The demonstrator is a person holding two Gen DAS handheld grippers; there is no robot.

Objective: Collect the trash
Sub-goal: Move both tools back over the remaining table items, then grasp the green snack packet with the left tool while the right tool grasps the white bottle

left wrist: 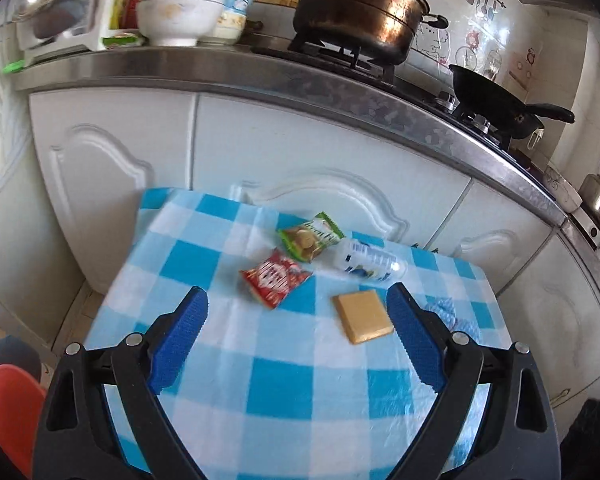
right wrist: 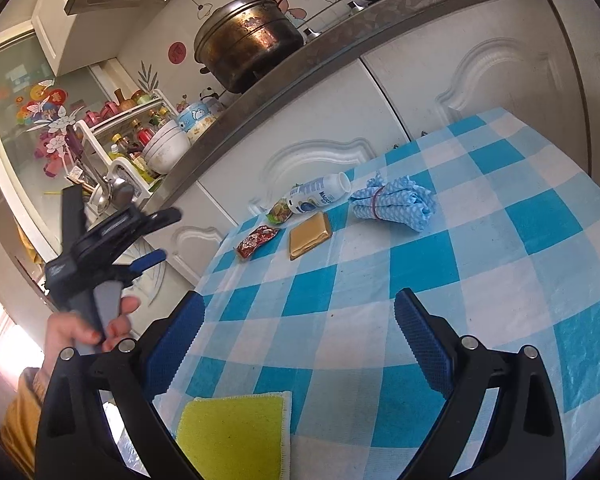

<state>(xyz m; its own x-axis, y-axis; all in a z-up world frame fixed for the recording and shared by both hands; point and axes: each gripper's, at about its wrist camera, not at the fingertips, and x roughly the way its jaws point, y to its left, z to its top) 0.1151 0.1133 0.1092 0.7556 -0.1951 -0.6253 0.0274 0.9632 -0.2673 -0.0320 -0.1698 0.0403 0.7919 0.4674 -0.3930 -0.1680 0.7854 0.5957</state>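
On the blue-and-white checked tablecloth lie a red snack wrapper, a green snack wrapper, a white plastic bottle on its side and a flat tan packet. My left gripper is open and empty, hovering just short of them. The same items show in the right wrist view: red wrapper, green wrapper, bottle, tan packet. My right gripper is open and empty above the cloth, well short of them. The left gripper appears there at the left, held by a hand.
A rolled blue patterned cloth lies right of the bottle. A yellow sponge cloth lies at the near table edge. White cabinets and a steel counter with a pot, bowls and a wok stand behind.
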